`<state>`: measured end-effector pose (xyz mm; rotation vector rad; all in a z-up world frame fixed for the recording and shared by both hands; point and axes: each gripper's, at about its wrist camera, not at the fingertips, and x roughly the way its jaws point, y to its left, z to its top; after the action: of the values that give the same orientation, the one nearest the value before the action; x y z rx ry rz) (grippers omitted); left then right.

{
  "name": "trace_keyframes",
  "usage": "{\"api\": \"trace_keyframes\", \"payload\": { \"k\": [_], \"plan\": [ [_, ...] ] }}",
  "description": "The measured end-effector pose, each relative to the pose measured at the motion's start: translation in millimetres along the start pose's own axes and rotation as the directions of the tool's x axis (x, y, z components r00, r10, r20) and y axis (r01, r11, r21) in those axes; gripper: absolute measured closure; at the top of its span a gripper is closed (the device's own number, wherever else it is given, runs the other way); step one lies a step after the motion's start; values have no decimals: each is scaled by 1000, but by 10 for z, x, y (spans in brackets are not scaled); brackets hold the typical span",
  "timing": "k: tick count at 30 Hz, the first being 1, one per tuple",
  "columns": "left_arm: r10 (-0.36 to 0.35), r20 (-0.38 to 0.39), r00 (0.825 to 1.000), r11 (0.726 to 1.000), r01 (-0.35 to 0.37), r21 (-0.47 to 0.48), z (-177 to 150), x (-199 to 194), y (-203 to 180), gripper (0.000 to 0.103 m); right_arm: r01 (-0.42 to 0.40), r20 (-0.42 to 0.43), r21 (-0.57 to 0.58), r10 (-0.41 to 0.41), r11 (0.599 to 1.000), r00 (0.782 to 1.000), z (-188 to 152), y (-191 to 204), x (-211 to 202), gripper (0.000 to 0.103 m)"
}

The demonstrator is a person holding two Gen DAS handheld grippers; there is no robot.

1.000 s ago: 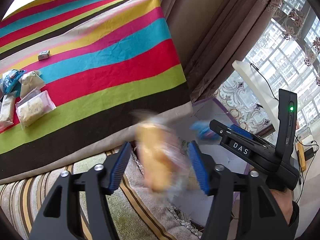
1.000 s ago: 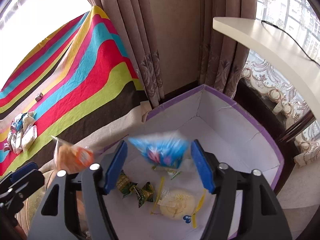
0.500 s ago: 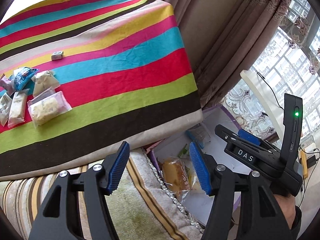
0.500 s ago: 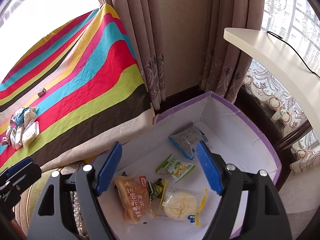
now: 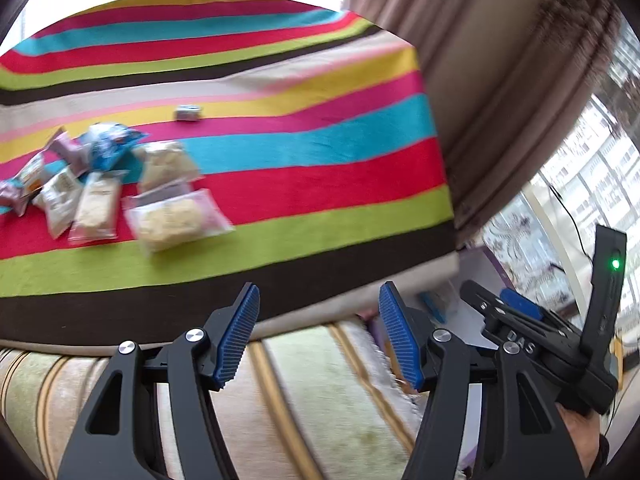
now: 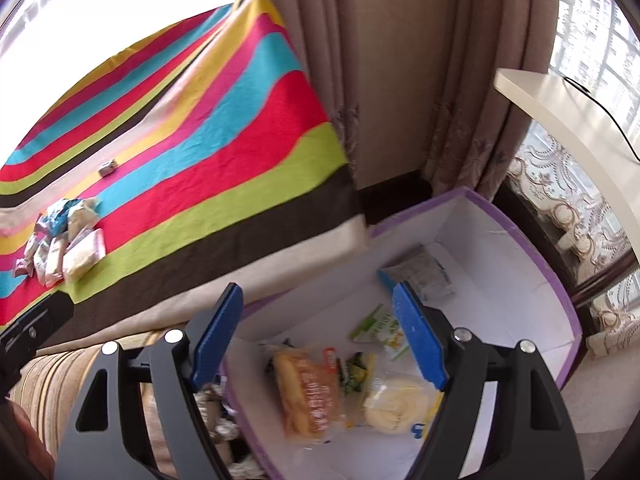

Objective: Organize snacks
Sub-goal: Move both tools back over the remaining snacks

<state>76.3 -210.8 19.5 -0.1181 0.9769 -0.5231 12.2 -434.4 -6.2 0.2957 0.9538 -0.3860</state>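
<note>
a white box with a purple rim (image 6: 532, 248) sits on the floor beside the striped worktop (image 6: 224, 152). inside it lie an orange bread pack (image 6: 308, 394), a round pale bun in clear wrap (image 6: 396, 404), a small green packet (image 6: 352, 374), a green-and-white sachet (image 6: 378, 326) and a grey-blue bag (image 6: 426, 274) (nearest the far wall). on the worktop, a cluster of pale snack bags (image 5: 100, 184) overlaps loosely, and one small wrapped piece (image 5: 187, 112) lies apart.
</note>
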Motion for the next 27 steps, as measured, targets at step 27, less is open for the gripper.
{"api": "trace_keyframes", "payload": {
  "k": [27],
  "plan": [
    [267, 84, 960, 822, -182, -540, 106, -658, 2660, 51, -125, -56, -350, 113, 928, 992, 60, 1938, 241, 23]
  ]
}}
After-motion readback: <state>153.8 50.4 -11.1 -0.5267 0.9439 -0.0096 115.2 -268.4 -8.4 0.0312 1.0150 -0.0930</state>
